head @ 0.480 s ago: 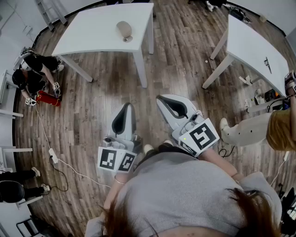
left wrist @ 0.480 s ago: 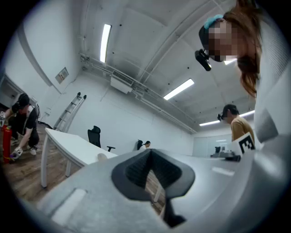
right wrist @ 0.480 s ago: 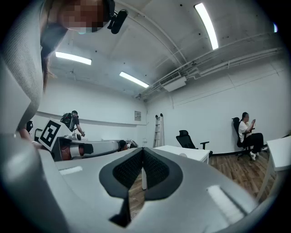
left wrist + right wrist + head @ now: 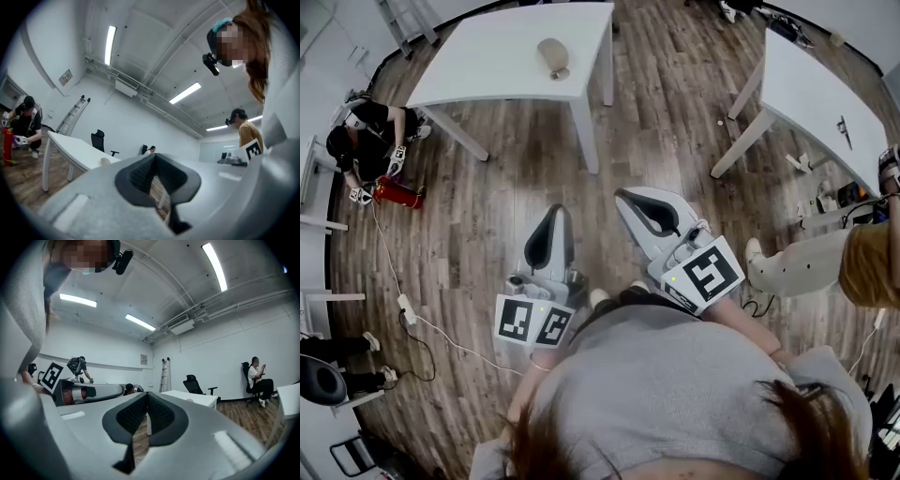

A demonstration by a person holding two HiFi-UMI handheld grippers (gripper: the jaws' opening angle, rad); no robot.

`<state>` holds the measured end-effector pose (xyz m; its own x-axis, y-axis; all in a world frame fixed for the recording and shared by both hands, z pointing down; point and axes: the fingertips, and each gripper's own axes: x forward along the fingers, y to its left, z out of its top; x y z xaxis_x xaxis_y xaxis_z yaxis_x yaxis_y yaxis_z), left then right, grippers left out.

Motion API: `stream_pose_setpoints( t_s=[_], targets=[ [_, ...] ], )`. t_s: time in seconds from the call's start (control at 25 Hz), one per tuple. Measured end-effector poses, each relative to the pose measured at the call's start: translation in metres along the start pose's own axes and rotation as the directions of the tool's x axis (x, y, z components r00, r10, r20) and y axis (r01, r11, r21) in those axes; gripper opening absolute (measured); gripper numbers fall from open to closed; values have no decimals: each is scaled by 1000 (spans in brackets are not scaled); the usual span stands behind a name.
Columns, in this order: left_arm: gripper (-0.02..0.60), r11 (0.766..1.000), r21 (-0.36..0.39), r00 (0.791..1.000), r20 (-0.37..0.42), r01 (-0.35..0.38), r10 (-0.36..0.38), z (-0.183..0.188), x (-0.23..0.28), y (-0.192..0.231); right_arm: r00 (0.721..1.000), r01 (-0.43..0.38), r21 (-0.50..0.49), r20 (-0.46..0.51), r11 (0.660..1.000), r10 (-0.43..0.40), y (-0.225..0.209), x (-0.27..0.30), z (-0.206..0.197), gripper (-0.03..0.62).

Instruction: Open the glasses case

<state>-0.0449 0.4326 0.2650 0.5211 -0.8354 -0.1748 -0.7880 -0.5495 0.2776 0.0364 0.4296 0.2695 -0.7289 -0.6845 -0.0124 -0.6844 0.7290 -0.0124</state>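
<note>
— What's underfoot?
— A floor [image 4: 666, 103] of brown wood planks, with a white power strip [image 4: 406, 315] lying on it at the left.
— Furniture?
— A white table [image 4: 497, 66] ahead, and a second table [image 4: 811, 94], also white, off to the right, well apart from it. A black office chair [image 4: 97, 139] stands beyond, and a ladder [image 4: 71, 116] is by the wall [image 4: 136, 126].
— And the light?
— Long strip lamps [image 4: 110, 44] on a white ceiling [image 4: 154, 42], with pipes [image 4: 136, 86] running under it. The walls are plain white.

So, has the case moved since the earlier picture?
No. The case lies at the same spot near the table's right edge.
</note>
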Motion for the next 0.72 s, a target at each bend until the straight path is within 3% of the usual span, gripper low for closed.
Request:
stream_pose_setpoints(
  t_s=[0.72],
  targets=[
    [-3, 997, 10, 997, 46, -70, 70, -11, 12, -23, 998, -37, 26, 55, 999, 36, -32, -26, 6, 5]
  ],
)
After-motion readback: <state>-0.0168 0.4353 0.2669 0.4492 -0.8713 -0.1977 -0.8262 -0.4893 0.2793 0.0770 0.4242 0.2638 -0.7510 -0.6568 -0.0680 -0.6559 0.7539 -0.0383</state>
